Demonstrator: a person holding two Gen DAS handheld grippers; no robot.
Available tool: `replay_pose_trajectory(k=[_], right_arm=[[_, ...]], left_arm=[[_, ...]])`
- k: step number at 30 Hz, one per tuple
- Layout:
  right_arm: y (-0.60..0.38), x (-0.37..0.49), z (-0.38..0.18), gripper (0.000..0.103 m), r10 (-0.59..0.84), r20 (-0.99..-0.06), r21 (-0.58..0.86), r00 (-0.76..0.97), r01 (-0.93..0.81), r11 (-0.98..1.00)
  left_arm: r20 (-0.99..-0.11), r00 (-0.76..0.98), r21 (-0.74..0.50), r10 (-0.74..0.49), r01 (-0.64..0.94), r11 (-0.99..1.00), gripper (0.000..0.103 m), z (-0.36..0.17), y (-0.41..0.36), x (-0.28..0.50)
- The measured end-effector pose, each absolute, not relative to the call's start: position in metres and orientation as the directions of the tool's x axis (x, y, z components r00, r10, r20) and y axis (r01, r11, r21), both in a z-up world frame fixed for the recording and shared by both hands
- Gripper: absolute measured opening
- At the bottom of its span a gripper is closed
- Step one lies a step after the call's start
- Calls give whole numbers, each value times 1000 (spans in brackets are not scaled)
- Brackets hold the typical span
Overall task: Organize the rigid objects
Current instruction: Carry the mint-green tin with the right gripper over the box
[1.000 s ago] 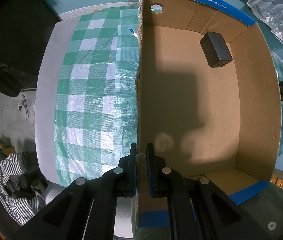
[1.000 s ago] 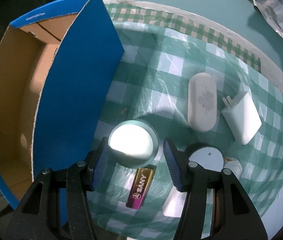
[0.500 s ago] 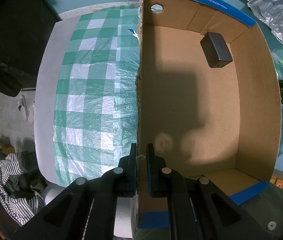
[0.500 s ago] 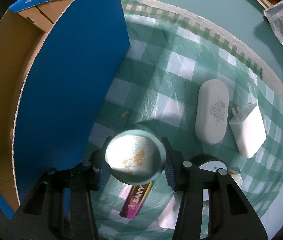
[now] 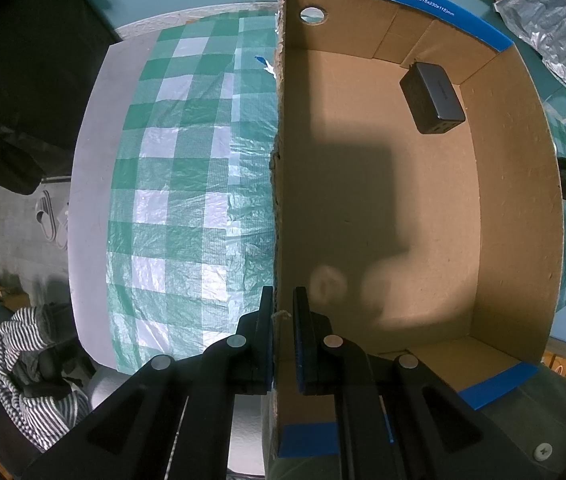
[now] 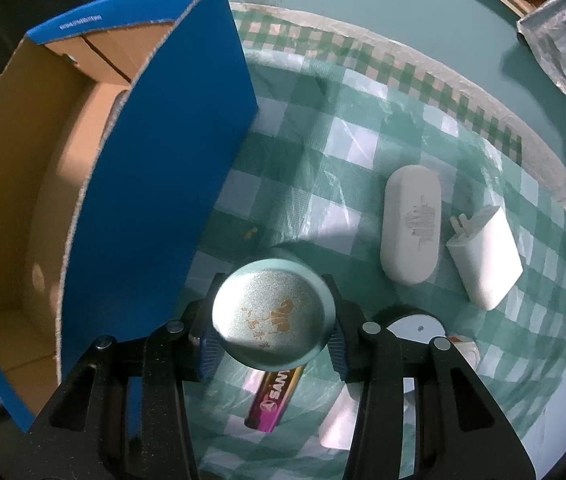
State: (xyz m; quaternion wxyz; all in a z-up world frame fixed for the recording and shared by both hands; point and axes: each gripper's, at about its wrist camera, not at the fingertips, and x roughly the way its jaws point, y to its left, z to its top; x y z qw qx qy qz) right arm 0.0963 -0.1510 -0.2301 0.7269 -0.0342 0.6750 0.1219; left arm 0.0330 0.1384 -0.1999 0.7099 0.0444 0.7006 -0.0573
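Observation:
My right gripper point(image 6: 273, 338) is shut on a round teal tin point(image 6: 274, 314) with gold print on its lid, held above the checked cloth just right of the cardboard box point(image 6: 155, 184). My left gripper point(image 5: 283, 336) is shut on the box's left wall point(image 5: 279, 184). Inside the box a black charger block point(image 5: 433, 98) lies at the far right corner. On the cloth lie a white oval case point(image 6: 411, 224), a white plug adapter point(image 6: 485, 252), a pink-and-gold battery point(image 6: 273, 400) under the tin, and a round white disc point(image 6: 413, 324).
The green-and-white checked cloth point(image 5: 187, 184) covers the table on both sides of the box. A crumpled silver bag point(image 6: 563, 40) lies at the far right. Striped fabric point(image 5: 23, 364) and clutter sit below the table's left edge. Another white item point(image 6: 339, 424) lies near my right finger.
My right gripper closed on the teal tin and lifted it off the cloth. The left gripper has kept its hold on the box wall without moving.

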Motion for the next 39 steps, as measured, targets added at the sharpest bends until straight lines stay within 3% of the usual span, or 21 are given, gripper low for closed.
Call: replay_pose_trajectory(k=[39], right_arm=[[-123, 131, -110, 44, 195, -966, 134, 171, -316, 939]], left_arm=[[-1000, 12, -20, -22, 143, 989, 8, -197, 139, 37]])
